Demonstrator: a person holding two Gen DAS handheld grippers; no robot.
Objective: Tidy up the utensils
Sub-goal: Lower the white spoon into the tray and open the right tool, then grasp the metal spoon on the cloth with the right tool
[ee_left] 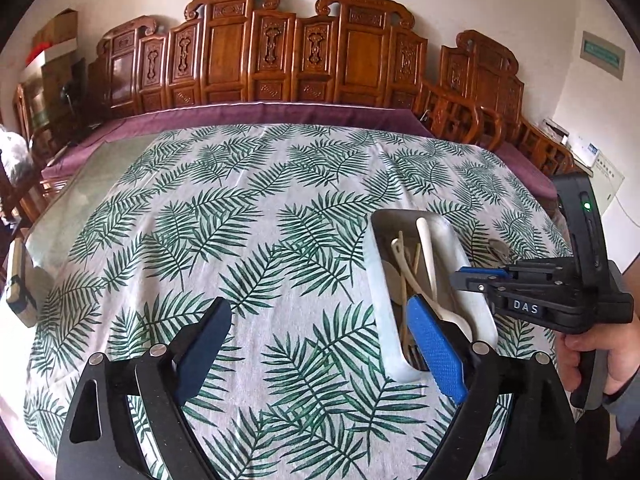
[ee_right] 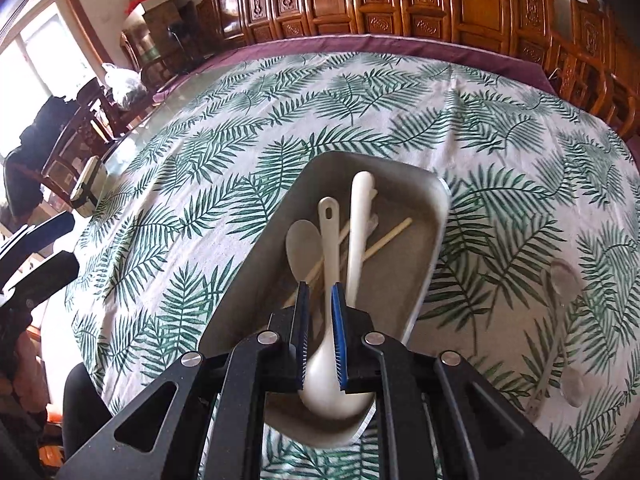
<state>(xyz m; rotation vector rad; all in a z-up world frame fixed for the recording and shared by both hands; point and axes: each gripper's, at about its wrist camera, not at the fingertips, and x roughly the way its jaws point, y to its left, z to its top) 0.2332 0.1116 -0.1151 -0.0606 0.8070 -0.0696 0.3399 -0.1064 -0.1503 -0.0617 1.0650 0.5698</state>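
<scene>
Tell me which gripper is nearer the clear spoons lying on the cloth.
Right. The right gripper hangs over the tray beside the clear spoons; the left gripper sits on the tray's far side.

A long white tray (ee_right: 434, 216) lay on the leaf-print cloth, holding white spoons (ee_right: 329, 236) and pale chopsticks (ee_right: 390, 234) jumbled lengthwise; clear spoons (ee_right: 560, 280) lay beside it.

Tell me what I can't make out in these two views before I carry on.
- Right wrist view: whether the right gripper pinches the white spoon; pads flank its handle, contact unclear.
- Right wrist view: clear utensils on the cloth, see-through and blurred; type and count unclear.
- Left wrist view: near end of the tray, hidden behind the open left gripper.
</scene>
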